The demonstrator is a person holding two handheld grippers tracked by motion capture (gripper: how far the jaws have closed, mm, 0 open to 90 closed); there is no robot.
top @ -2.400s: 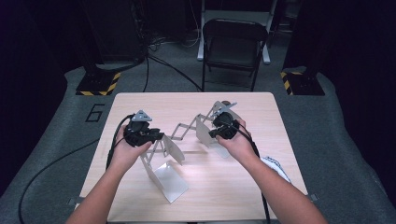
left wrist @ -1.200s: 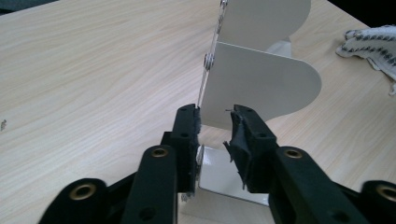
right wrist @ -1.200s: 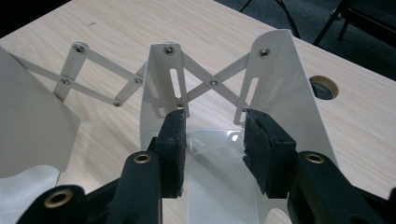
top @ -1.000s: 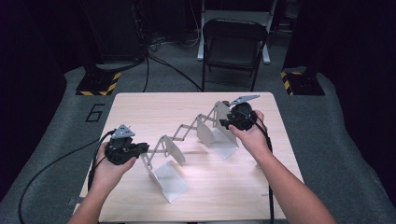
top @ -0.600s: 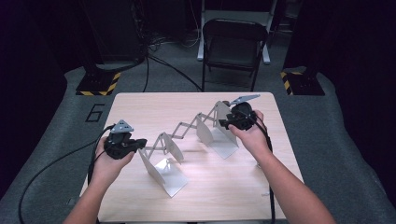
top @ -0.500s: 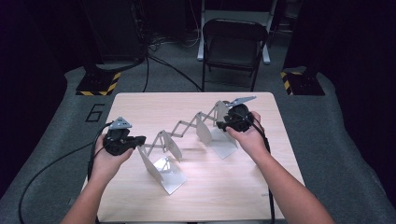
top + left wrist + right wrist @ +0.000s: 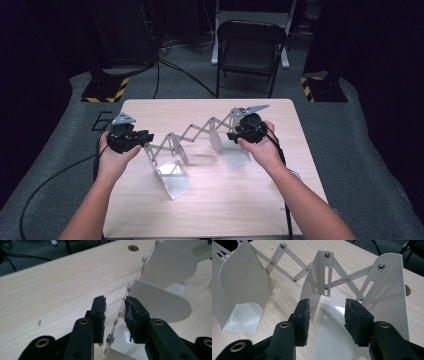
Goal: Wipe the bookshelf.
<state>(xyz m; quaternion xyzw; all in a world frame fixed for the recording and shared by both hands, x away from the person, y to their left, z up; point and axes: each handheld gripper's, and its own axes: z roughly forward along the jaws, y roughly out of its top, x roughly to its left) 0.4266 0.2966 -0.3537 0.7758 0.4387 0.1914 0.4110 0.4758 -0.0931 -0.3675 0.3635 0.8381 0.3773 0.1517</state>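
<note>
Left gripper [image 7: 114, 307] jaws newly off rack [image 7: 163, 302]

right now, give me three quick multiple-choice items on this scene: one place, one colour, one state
1. Where is the folding chair?
A. beyond the table's far edge
B. on the table
C. beside the person

2. What colour is the expanding metal file rack?
A. red
B. white
C. black

3. How does the left hand-held gripper stand?
A. clamped shut on a panel
B. jaws apart around the rack's lattice edge
C. lying on the floor

Answers: 1 A, it stands on the floor past the table; 2 B, panels look white; 3 B, gaps show beside the pads.
</note>
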